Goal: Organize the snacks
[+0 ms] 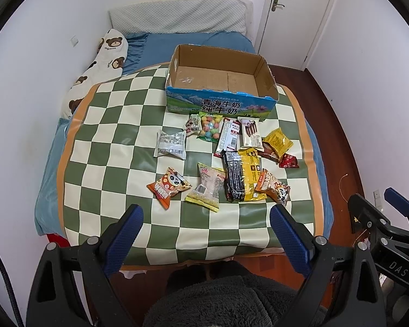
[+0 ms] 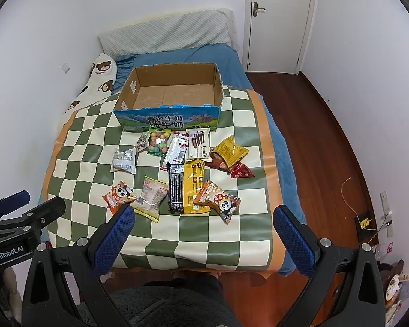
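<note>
Several snack packets lie scattered on a green-and-cream checked mat [image 1: 114, 125] [image 2: 81, 147] spread over a bed. Behind them stands an empty cardboard box [image 1: 174, 62] [image 2: 218, 81] with a blue printed front. Nearest me are an orange panda packet [image 1: 167, 186] [image 2: 118, 194], a pale yellow-edged packet [image 1: 208, 186] [image 2: 150, 199], a black packet [image 1: 234, 175] [image 2: 176, 190] and a yellow one [image 1: 252, 174] [image 2: 195, 188]. My left gripper [image 1: 205, 219] hangs open over the mat's near edge, holding nothing. My right gripper [image 2: 204, 219] is open too, also short of the packets.
A bear-print pillow [image 1: 95, 73] [image 2: 95, 81] lies along the left wall, and a quilted pillow [image 1: 177, 16] [image 2: 163, 38] at the bed's head. Wooden floor [image 2: 327, 136] runs along the right, with a white door [image 2: 278, 19] behind. A person's dark fleece clothing [image 1: 218, 299] fills the bottom.
</note>
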Motion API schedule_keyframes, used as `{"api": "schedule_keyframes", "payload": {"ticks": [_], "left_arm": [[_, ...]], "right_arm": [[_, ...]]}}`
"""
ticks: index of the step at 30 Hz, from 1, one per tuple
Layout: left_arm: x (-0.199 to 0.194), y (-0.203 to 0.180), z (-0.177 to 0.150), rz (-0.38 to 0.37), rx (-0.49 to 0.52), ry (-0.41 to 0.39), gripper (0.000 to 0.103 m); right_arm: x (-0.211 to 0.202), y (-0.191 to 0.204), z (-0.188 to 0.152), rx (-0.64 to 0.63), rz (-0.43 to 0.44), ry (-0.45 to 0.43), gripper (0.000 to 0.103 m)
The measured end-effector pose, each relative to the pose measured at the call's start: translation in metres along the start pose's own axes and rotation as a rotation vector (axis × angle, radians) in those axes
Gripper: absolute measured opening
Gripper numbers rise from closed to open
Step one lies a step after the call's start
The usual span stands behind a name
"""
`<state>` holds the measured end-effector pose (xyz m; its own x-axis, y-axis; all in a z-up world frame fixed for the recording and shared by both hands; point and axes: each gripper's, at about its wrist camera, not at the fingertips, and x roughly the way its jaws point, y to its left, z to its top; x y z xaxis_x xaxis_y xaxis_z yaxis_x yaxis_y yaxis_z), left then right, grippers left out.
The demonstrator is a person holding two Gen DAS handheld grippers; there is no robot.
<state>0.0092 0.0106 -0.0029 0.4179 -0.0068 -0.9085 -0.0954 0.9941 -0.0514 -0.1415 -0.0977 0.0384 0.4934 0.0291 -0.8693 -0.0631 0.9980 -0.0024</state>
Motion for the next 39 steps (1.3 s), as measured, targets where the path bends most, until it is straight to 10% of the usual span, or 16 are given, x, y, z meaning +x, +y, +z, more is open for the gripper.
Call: {"api": "schedule_keyframes", "payload": {"ticks": [12, 26, 33, 39], "left_arm": [[0.090, 0.029, 0.035, 0.125, -0.038, -0.015, 0.095], [0.289, 0.017, 0.025, 0.041, 0.087, 0.404, 0.092], [0.344, -0.019, 0.019, 0.036, 0.245, 0.485, 0.056], [0.342, 0.021, 0.024, 0.018, 0.061, 0.458, 0.041]], "right_arm": [[0.090, -0.003, 0.009, 0.064, 0.045, 0.042, 0.103], [0.314, 0.000, 0.015, 0.138, 0.176, 0.347, 0.099], [0.328, -0.006, 0.016, 0.124, 0.166, 0.386, 0.099], [0.340, -0.001, 0.020, 0.123, 0.198, 0.425, 0.099]]}}
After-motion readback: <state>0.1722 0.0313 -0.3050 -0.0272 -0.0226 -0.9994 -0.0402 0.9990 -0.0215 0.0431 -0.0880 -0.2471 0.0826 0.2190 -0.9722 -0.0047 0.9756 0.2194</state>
